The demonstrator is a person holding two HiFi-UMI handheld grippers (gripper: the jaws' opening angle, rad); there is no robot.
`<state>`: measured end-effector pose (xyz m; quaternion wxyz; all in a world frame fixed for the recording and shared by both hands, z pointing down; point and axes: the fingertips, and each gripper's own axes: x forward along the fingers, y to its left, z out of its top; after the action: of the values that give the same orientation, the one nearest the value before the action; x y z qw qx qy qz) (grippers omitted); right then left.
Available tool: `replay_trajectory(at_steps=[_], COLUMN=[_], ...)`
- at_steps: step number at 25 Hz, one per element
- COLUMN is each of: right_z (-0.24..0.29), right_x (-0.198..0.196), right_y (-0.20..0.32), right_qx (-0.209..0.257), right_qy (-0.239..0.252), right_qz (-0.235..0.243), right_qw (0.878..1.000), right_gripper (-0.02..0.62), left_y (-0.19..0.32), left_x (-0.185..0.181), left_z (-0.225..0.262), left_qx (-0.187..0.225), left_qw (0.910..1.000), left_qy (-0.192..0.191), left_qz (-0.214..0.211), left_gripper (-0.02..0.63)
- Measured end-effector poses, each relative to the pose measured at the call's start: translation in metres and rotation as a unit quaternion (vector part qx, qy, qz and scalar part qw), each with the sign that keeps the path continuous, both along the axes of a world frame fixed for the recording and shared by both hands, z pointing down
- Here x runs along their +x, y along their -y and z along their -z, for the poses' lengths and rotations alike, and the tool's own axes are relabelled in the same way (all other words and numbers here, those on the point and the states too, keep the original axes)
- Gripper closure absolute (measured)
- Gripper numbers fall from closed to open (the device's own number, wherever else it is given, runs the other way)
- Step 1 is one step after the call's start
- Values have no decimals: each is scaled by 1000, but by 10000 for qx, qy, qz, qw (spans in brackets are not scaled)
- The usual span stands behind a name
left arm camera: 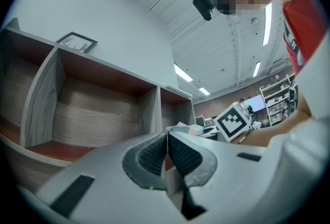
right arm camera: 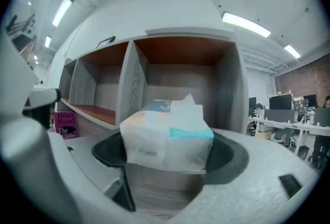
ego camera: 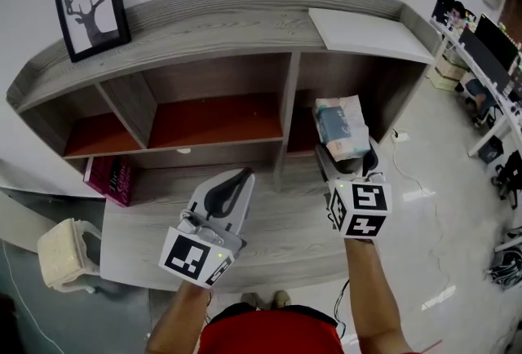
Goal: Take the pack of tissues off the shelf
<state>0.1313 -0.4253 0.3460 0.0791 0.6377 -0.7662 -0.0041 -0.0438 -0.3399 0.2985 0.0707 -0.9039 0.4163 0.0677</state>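
In front of the right-hand box of the wooden shelf [ego camera: 287, 99], the right claw [ego camera: 347, 158] holds the pack of tissues [right arm camera: 167, 135], squeezing the soft white and blue pack from both sides. Nearer and to the left, the left claw [left arm camera: 167, 153] is shut tight with nothing in it, and it points at the middle box of the shelf. A pink book [ego camera: 110, 179] sits on the low board at the left end, and a deer picture [ego camera: 90, 0] leans on the wall on top of the shelf.
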Motion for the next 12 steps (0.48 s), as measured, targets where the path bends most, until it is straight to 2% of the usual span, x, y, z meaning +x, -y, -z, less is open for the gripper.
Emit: replay_trajectory(at_steps=[12], right_z=[30], right_x=[-13], right_y=[-95], right_qx=[410], right_qy=[57], right_qz=[351], right_qw=[9985], right_gripper=[183], left_y=[-39], left_x=[10], left_z=[12], left_qx=[119], left_qw=[9997], left_qy=[-110], left_qz=[-159], left_gripper=[595])
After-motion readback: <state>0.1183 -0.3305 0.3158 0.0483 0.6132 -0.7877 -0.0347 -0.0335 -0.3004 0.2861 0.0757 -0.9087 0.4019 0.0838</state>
